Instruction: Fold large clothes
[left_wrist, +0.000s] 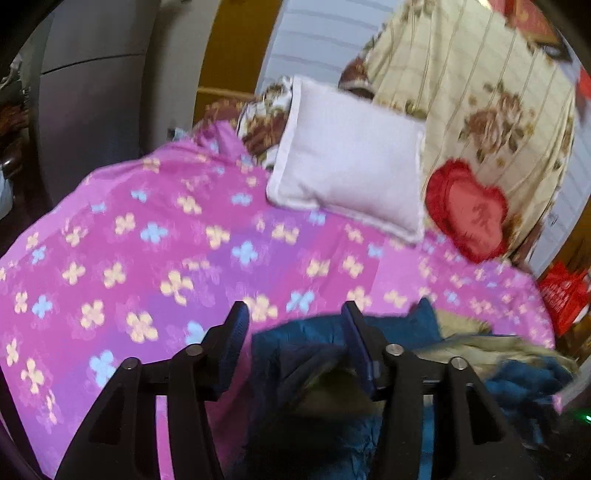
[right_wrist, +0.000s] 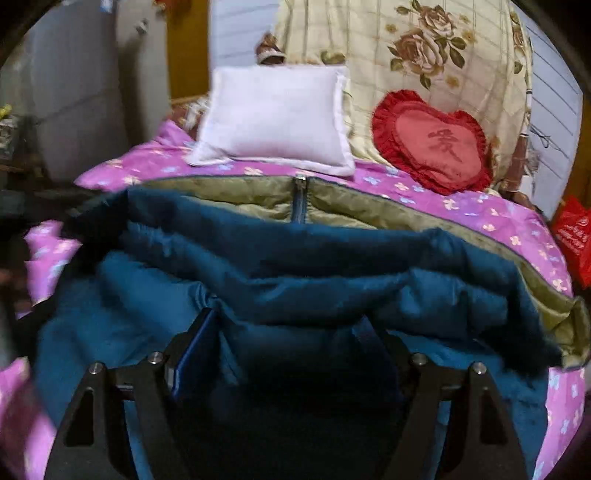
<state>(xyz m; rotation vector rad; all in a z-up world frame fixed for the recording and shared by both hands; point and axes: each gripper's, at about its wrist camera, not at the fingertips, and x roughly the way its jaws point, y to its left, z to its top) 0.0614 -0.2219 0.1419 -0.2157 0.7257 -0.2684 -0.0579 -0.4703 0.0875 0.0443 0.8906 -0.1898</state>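
Observation:
A large teal-blue padded jacket (right_wrist: 280, 266) with an olive lining (right_wrist: 351, 206) and a blue zipper lies spread on a pink flowered bedsheet (right_wrist: 461, 206). My right gripper (right_wrist: 284, 328) is open, its jaws wide apart over the jacket's near folds, fabric bunched between them. In the left wrist view the jacket (left_wrist: 306, 343) lies at the lower right on the sheet (left_wrist: 147, 240). My left gripper (left_wrist: 295, 317) is open above the jacket's left edge, its right finger over the blue fabric.
A white pillow (right_wrist: 273, 118) and a red heart cushion (right_wrist: 428, 140) rest at the bed's far end against a cream floral quilt (right_wrist: 424, 44). A red bag (right_wrist: 572, 236) sits right of the bed. A grey cabinet (left_wrist: 92, 92) stands left.

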